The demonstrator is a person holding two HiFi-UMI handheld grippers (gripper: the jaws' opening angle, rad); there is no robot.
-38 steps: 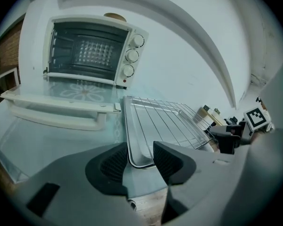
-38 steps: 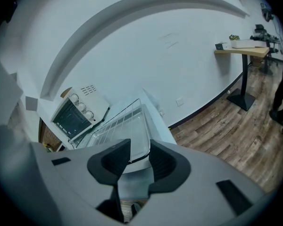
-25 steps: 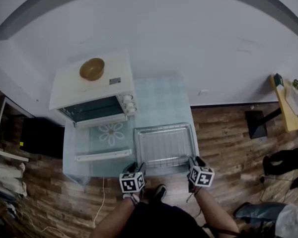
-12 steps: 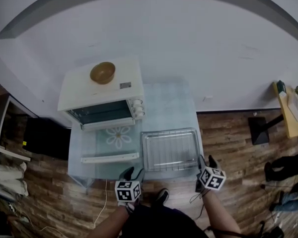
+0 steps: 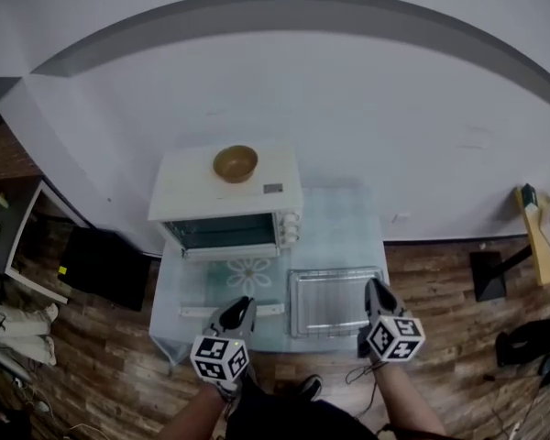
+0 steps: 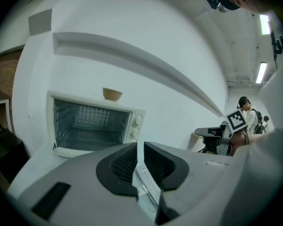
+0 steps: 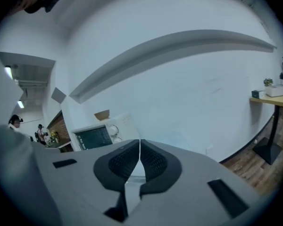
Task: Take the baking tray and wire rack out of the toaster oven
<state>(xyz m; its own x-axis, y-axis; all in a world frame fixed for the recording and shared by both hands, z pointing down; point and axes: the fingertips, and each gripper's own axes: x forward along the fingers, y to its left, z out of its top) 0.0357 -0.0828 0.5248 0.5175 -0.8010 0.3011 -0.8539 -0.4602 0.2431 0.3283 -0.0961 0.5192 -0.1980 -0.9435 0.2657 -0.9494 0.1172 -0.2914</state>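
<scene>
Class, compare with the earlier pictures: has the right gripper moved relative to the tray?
Yes. The right gripper has lifted off the near right corner of the tray, toward the camera; its jaws have just been closing, empty.

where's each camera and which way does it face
Head view: on person's head, steeply down onto white toaster oven, silver baking tray; left gripper, right gripper, forearms show.
Left gripper view: on that gripper, facing the open oven; own fingers, just closing, slightly apart, empty.
Right gripper view: on that gripper, facing white wall; fingers just closed, empty.
Shared: the oven with brown bowl, all three.
</scene>
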